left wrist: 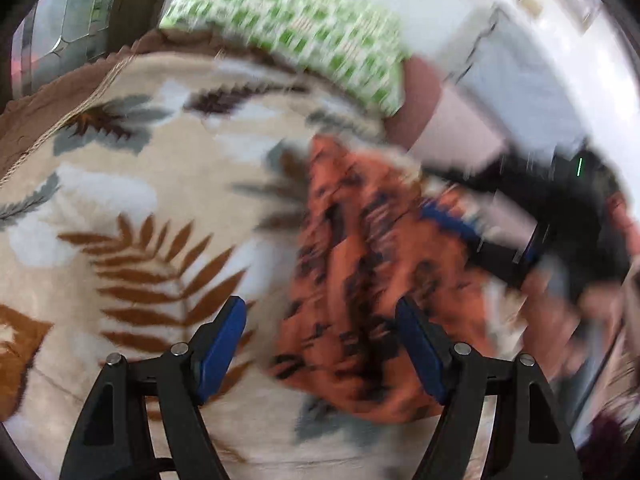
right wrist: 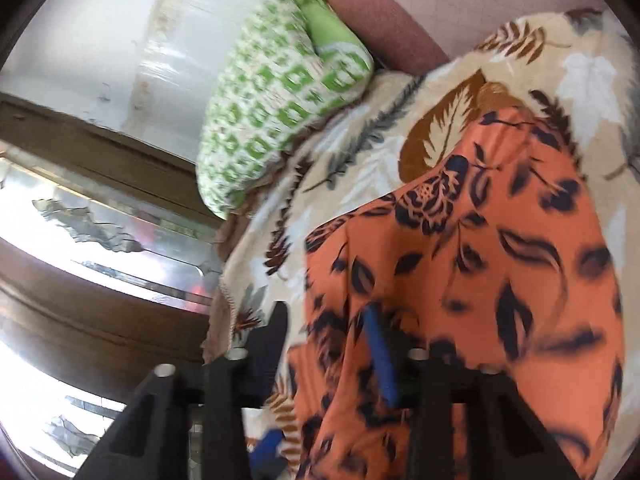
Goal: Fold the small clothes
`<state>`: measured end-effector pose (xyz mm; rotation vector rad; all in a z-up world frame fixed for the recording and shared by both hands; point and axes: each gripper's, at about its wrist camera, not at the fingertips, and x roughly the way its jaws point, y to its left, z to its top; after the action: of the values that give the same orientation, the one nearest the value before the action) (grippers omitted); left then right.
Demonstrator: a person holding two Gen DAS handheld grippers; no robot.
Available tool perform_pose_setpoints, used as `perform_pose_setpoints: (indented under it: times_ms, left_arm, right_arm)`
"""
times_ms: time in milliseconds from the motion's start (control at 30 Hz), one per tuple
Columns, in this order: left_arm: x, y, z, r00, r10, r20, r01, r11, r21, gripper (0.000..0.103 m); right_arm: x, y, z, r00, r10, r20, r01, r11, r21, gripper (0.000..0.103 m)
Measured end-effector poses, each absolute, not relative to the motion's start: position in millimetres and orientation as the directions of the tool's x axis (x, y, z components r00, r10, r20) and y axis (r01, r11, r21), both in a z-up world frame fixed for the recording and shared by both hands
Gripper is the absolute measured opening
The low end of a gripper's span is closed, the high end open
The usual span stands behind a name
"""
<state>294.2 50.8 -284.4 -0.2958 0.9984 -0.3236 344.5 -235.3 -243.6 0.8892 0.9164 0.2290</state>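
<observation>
An orange garment with a dark flower print (left wrist: 360, 264) lies rumpled on a leaf-patterned blanket (left wrist: 152, 184). My left gripper (left wrist: 320, 312) is open just above it; its right finger (left wrist: 420, 348) stands over the cloth's near part and its left finger over bare blanket. In the right wrist view the same garment (right wrist: 480, 264) spreads wide and drapes over the right blue pad (right wrist: 378, 352). My right gripper (right wrist: 326, 320) has a visible gap between its fingers, with the cloth's edge and some blanket (right wrist: 400, 92) showing in it. Both views are motion-blurred.
A green-and-white patterned pillow (left wrist: 304, 36) lies at the blanket's far edge beside a brown bolster (right wrist: 380, 16). A wooden-framed window (right wrist: 100, 216) and a white wall (right wrist: 120, 32) stand beyond the bed. The right gripper's black body (left wrist: 568, 208) shows blurred at the garment's far right.
</observation>
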Motion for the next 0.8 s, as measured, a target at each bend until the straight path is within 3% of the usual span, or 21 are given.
perform_pose_setpoints:
  times_ms: [200, 300, 467, 600, 800]
  left_arm:
    - [298.3, 54.1, -298.2, 0.51, -0.232, -0.828, 0.087, 0.972, -0.218, 0.08]
    - [296.0, 47.9, -301.0, 0.533, -0.169, -0.829, 0.103, 0.986, -0.135, 0.08]
    - [300.2, 51.2, -305.5, 0.519, -0.184, -0.835, 0.077, 0.983, -0.169, 0.08]
    - [294.0, 51.1, -303.0, 0.531, -0.182, -0.827, 0.079, 0.983, -0.165, 0.08]
    - [294.9, 49.9, -305.7, 0.53, -0.172, -0.83, 0.083, 0.985, -0.152, 0.08]
  right_arm:
    - [412.4, -214.2, -296.8, 0.449, 0.584, -0.676, 0.26, 0.638, 0.724, 0.039]
    - [428.1, -209.9, -309.5, 0.459, 0.586, -0.668, 0.275, 0.621, 0.734, 0.038]
    - [422.1, -225.5, -294.9, 0.453, 0.602, -0.658, 0.28, 0.605, 0.746, 0.039]
    - [389.2, -262.6, -267.4, 0.588, 0.566, -0.578, 0.245, 0.556, 0.794, 0.039]
    - [373.1, -315.3, -270.2, 0.616, 0.409, -0.673, 0.382, 0.592, 0.709, 0.038]
